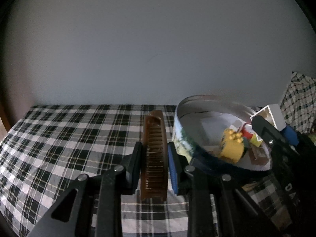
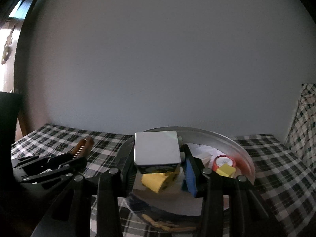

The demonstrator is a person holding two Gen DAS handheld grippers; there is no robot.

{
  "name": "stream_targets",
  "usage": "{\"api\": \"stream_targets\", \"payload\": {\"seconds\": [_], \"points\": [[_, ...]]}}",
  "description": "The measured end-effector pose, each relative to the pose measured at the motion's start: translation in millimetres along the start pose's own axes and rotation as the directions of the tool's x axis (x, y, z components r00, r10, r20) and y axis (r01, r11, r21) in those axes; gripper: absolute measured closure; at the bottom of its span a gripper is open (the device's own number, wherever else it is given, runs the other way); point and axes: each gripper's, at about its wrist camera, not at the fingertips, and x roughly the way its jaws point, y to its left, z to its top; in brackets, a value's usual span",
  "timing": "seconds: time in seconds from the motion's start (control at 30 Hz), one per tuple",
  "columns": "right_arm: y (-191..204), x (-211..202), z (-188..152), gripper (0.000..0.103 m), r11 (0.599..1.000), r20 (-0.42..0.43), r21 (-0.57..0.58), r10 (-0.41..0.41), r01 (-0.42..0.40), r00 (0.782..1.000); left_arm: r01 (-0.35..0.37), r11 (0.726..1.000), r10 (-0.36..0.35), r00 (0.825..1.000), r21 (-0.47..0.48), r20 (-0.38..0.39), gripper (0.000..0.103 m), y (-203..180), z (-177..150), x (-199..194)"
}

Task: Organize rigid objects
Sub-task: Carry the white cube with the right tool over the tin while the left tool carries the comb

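My left gripper is shut on a brown comb, held lengthwise above the checkered cloth, just left of a round metal tin. My right gripper is shut on a white box and holds it over the tin. In the tin lie a yellow toy block, a red-rimmed round piece and other small pieces. The right gripper and its white box show at the tin's right side in the left wrist view. The left gripper with the comb shows at left in the right wrist view.
A black-and-white checkered cloth covers the surface up to a plain grey wall. A checkered pillow or fold rises at the right. Small tan pieces lie by the tin's near edge. A dark object stands at far left.
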Motion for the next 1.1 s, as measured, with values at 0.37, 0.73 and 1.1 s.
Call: {"api": "stream_targets", "payload": {"seconds": [0.37, 0.73, 1.1], "points": [[-34.9, -0.7, 5.9, 0.058, 0.997, 0.016, 0.053, -0.056, 0.055, 0.998, 0.046, 0.998, -0.048, 0.997, 0.033, 0.06, 0.079, -24.1, 13.2, -19.0], [-58.8, 1.0, 10.8, 0.058, 0.99, 0.027, 0.088, -0.109, 0.106, 0.994, 0.084, 0.994, -0.09, 0.992, 0.066, 0.093, 0.079, -45.4, 27.3, -23.8], [-97.5, 9.3, 17.5, 0.058, 0.968, 0.032, 0.151, -0.206, 0.199, 0.978, 0.131, 0.989, -0.137, 0.987, 0.074, 0.084, 0.079, -69.6, 38.2, -7.9]]}}
